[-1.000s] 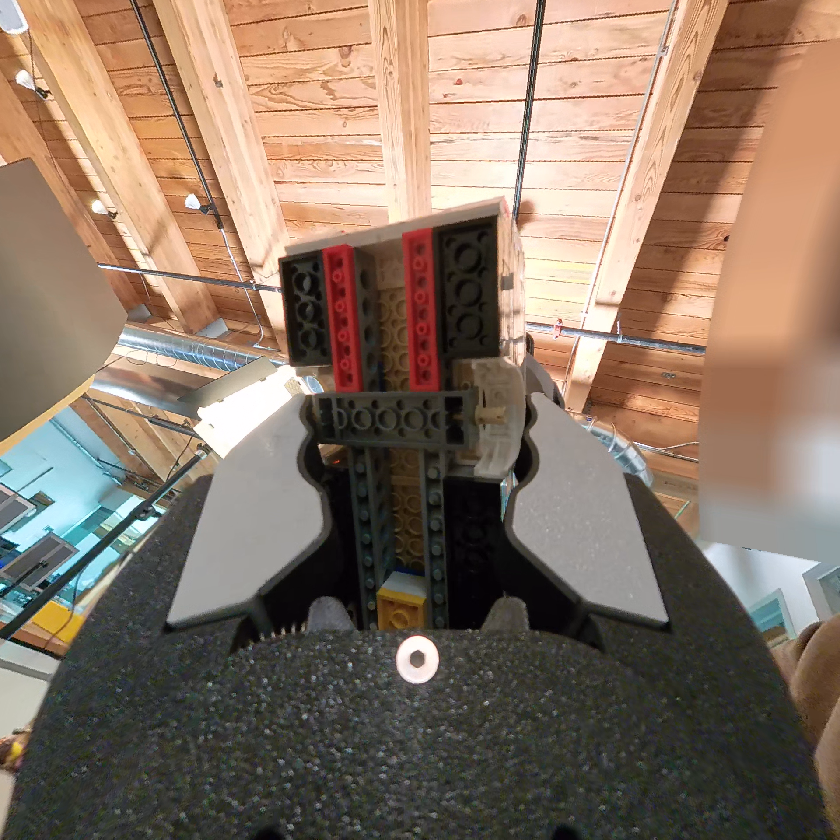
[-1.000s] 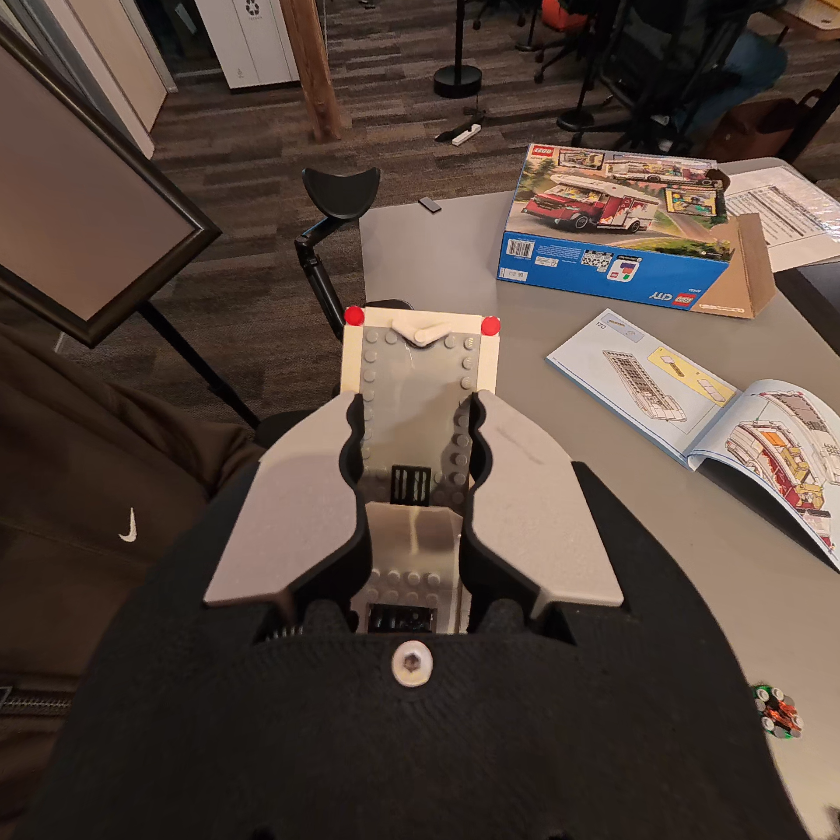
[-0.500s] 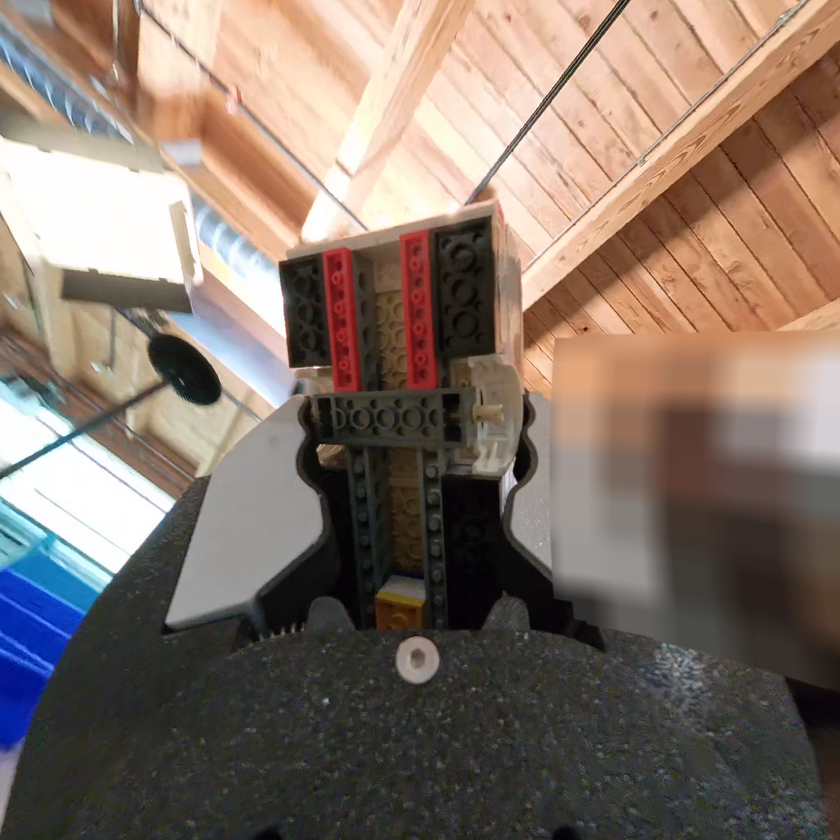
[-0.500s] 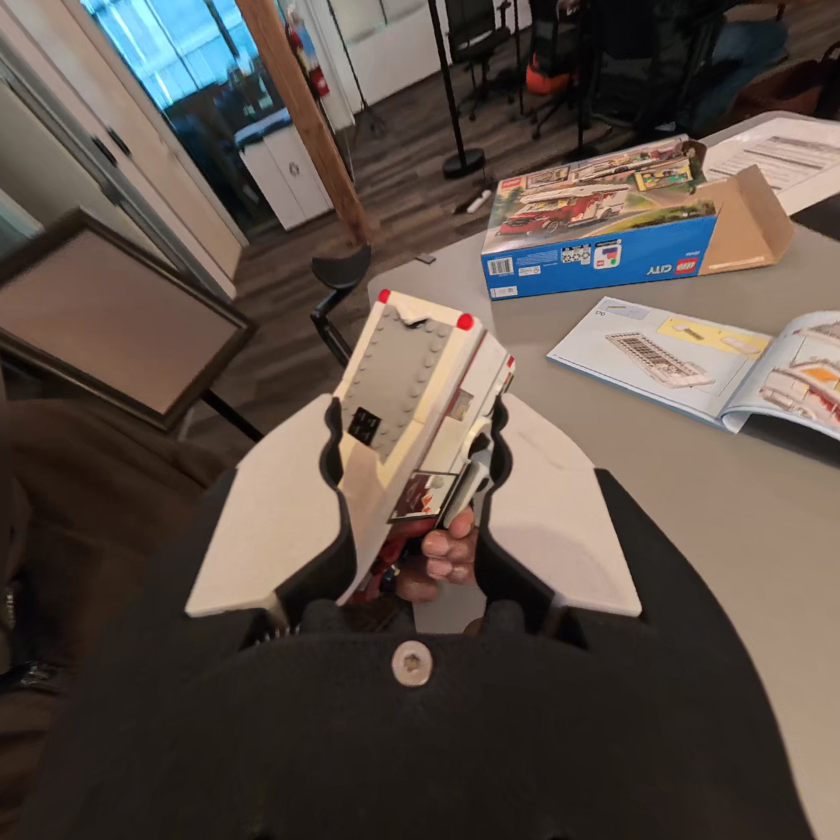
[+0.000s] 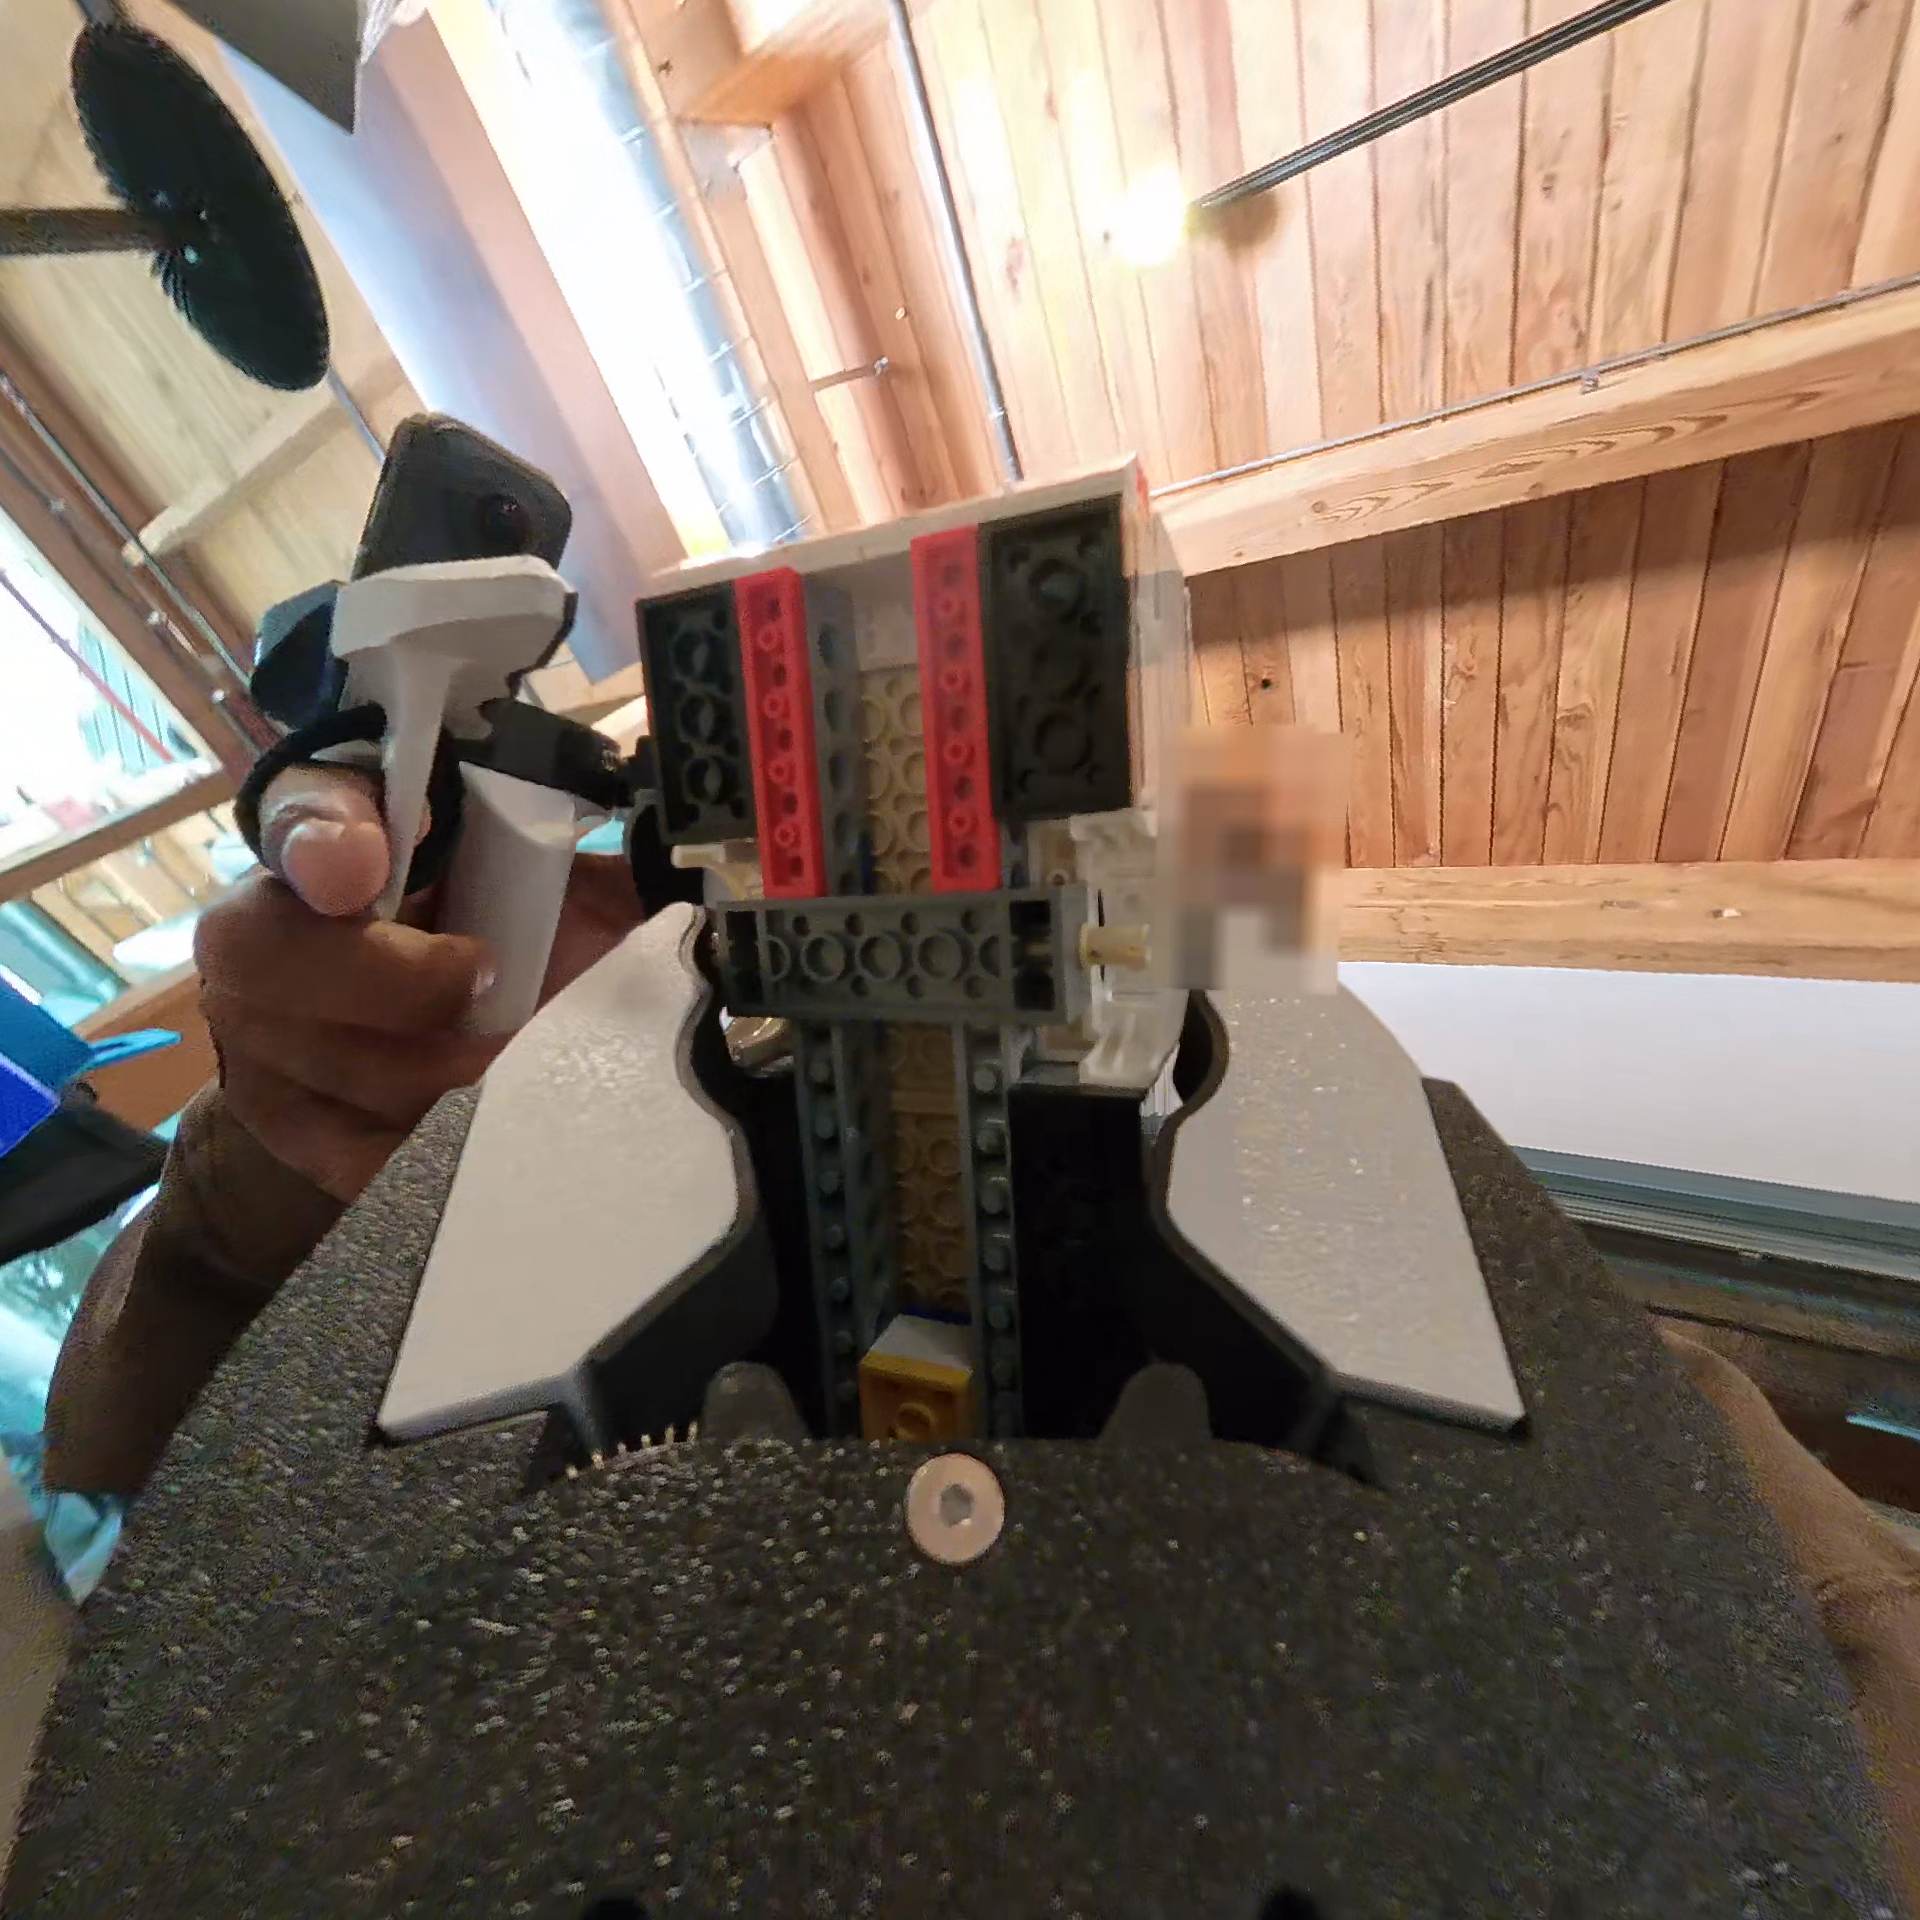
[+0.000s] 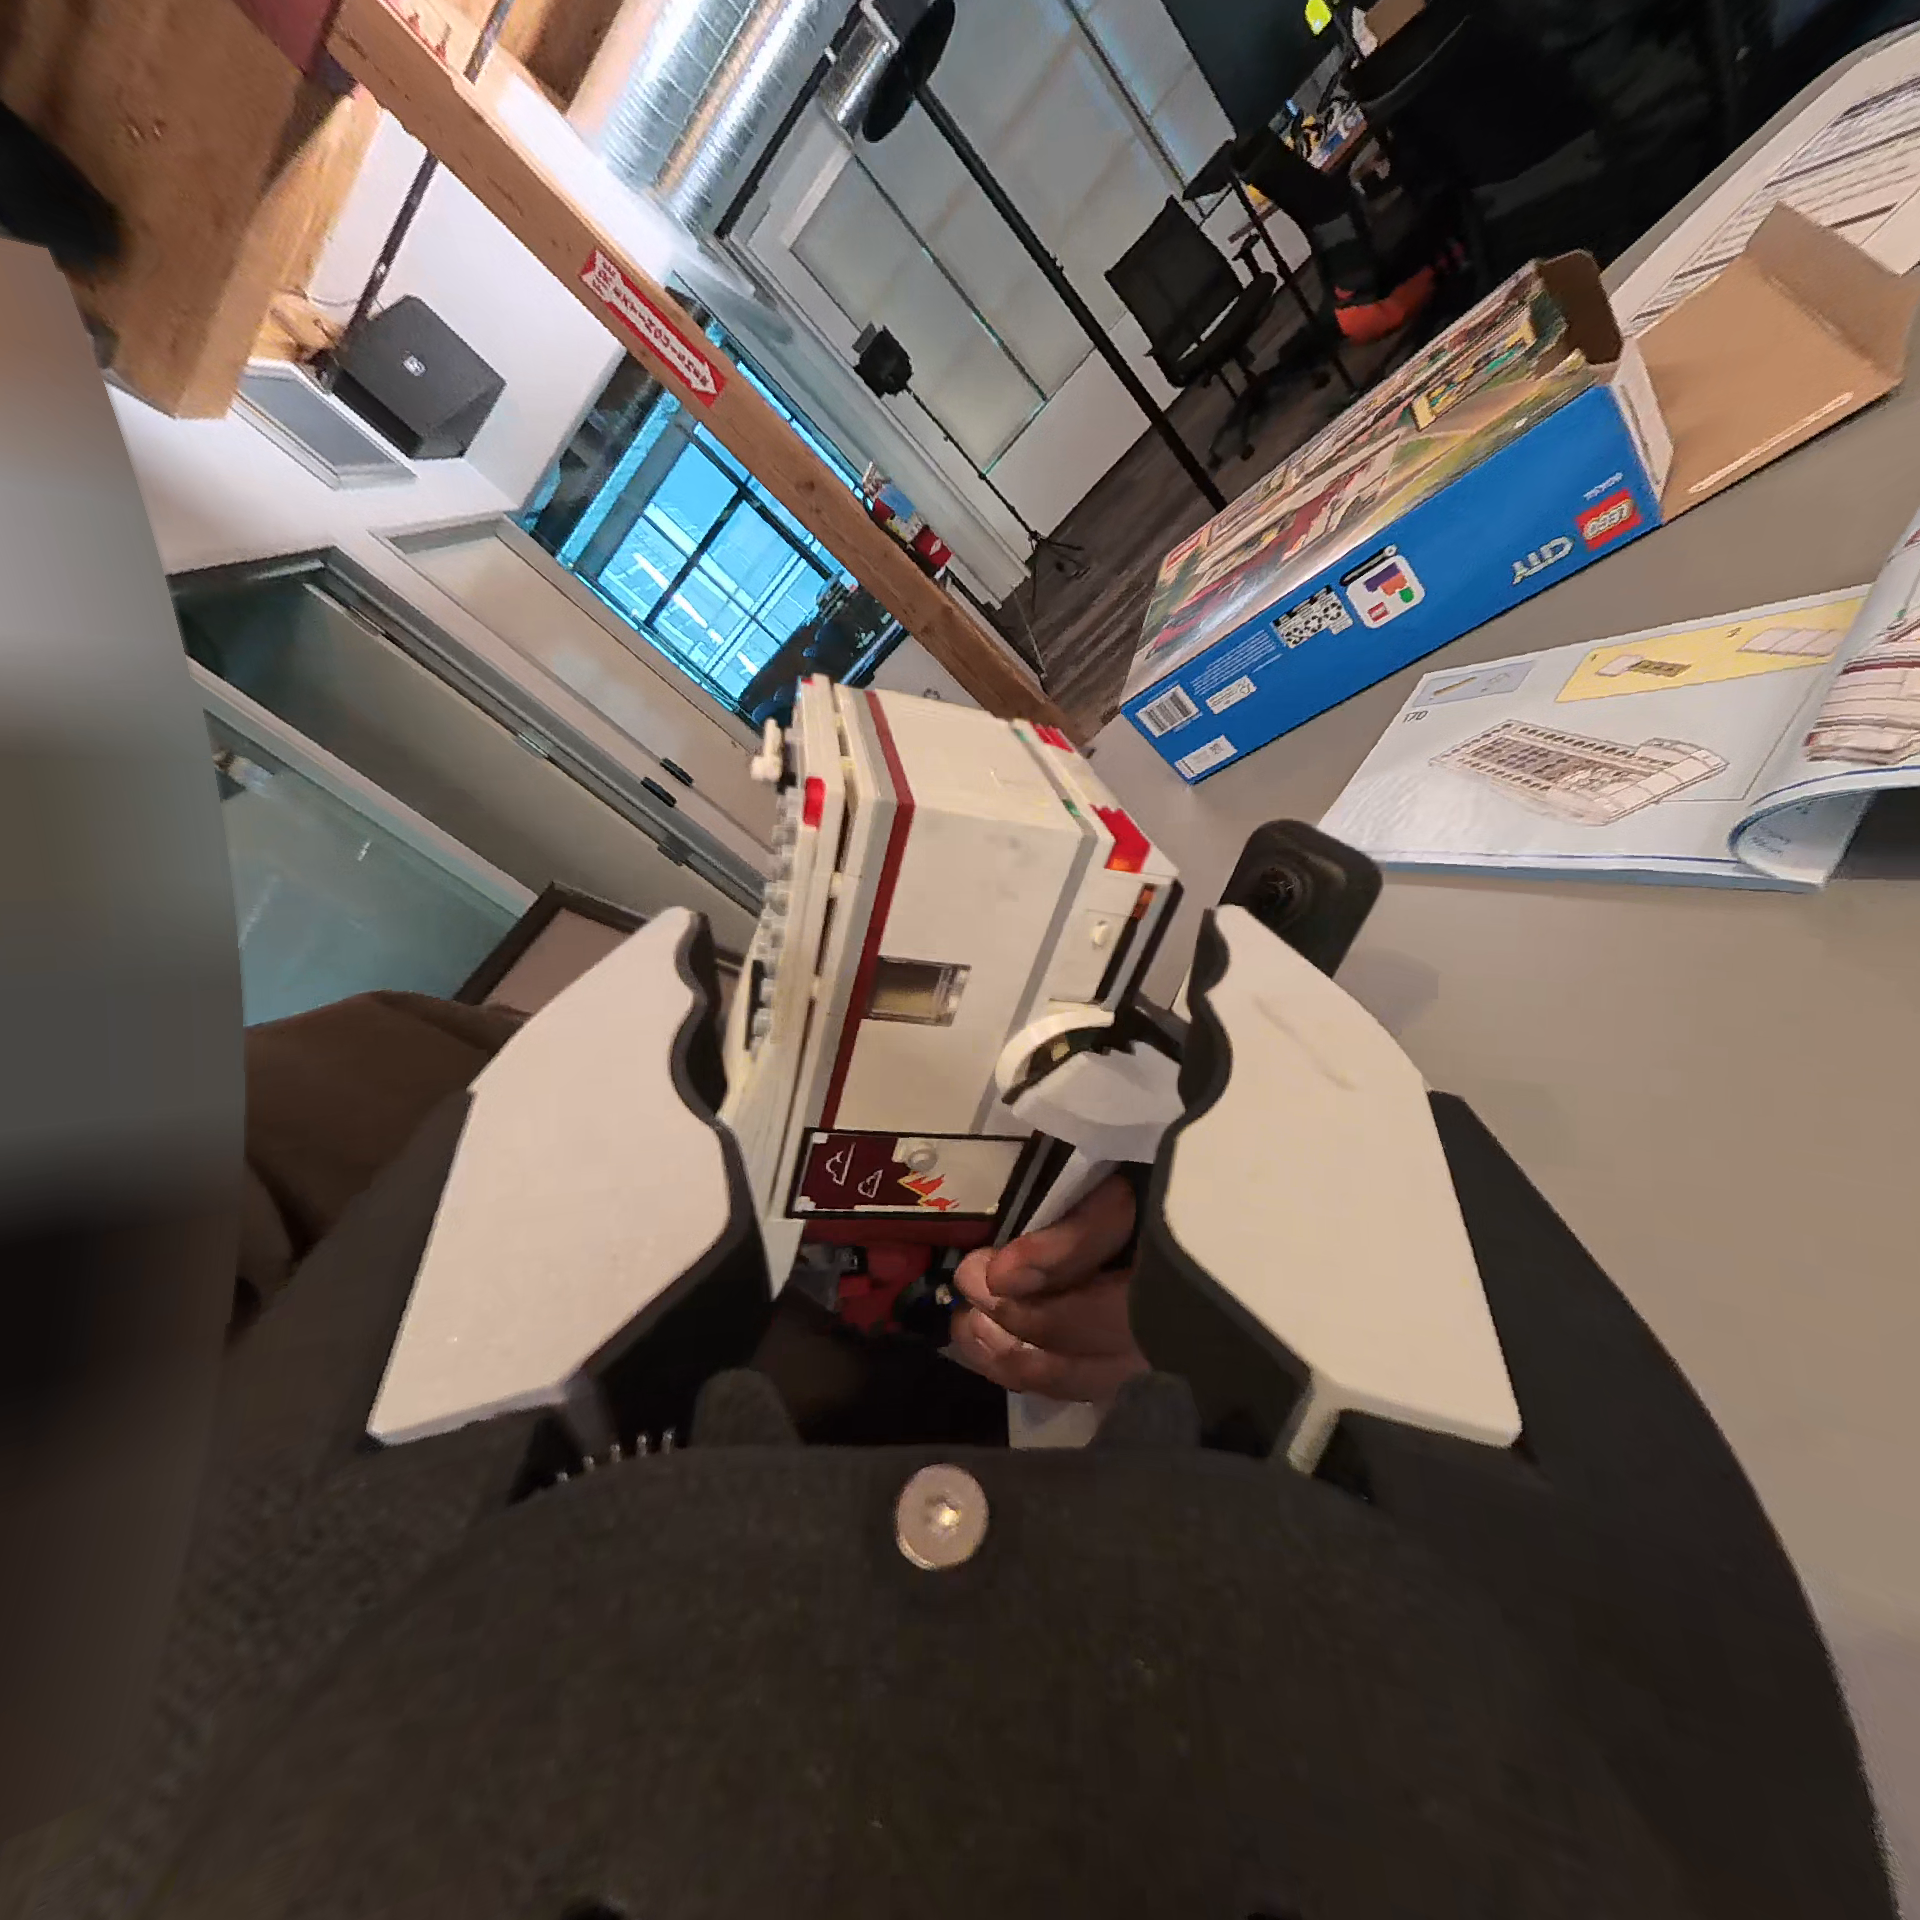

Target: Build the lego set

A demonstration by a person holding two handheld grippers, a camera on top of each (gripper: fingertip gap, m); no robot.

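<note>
The brick camper model (image 5: 894, 790) sits lengthwise in the left gripper (image 5: 951, 1029), fingers clamped on it, while the right gripper (image 6: 951, 997) straddles its white side, fingers open wide.

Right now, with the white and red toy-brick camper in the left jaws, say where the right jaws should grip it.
Probably take the white and red toy-brick camper by its free upper half, above the small window: the left gripper occupies the lower part. Come end-on with the right gripper astride, one pad on the studded roof, one on the flat underside; those faces look parallel.
</note>
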